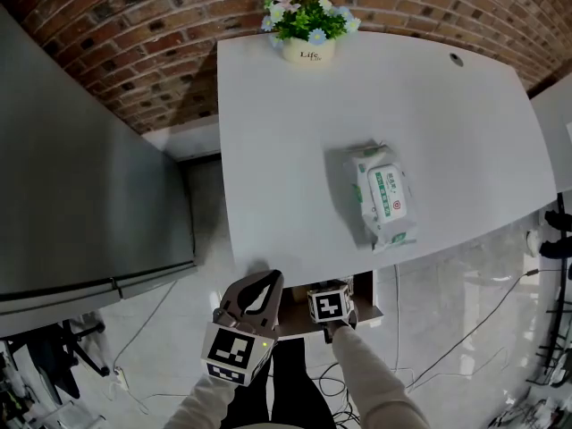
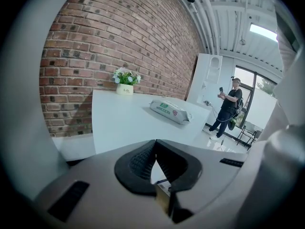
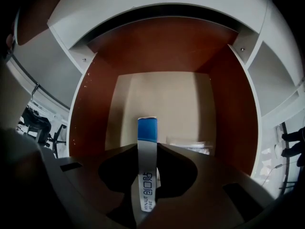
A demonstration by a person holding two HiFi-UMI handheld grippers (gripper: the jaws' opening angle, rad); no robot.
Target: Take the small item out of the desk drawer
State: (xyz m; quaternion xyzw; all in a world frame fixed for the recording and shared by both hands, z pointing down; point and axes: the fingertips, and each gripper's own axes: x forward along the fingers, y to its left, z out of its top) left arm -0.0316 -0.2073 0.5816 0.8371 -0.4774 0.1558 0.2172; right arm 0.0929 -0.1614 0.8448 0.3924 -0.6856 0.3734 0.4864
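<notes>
Drawer (image 1: pixel 368 295) is open under the desk's (image 1: pixel 286 150) near edge, with the right gripper (image 3: pixel 147 149) inside it. Its jaws are pinched on the slim blue-and-white box (image 3: pixel 147 128), held on edge above the drawer floor, roughly mid-drawer. Grasp looks made; lifting it out is what's left. Left gripper (image 2: pixel 156 149) idle just off the near edge, jaws together, nothing between them. Obstacles: clear packet (image 3: pixel 190 144) on the drawer floor just right of the box, side walls close, desk underside overhead, so I'd pull straight back. Wipes pack (image 1: pixel 382 195) toward the right edge and flower pot (image 1: pixel 308 34) at the far edge aren't in the way
</notes>
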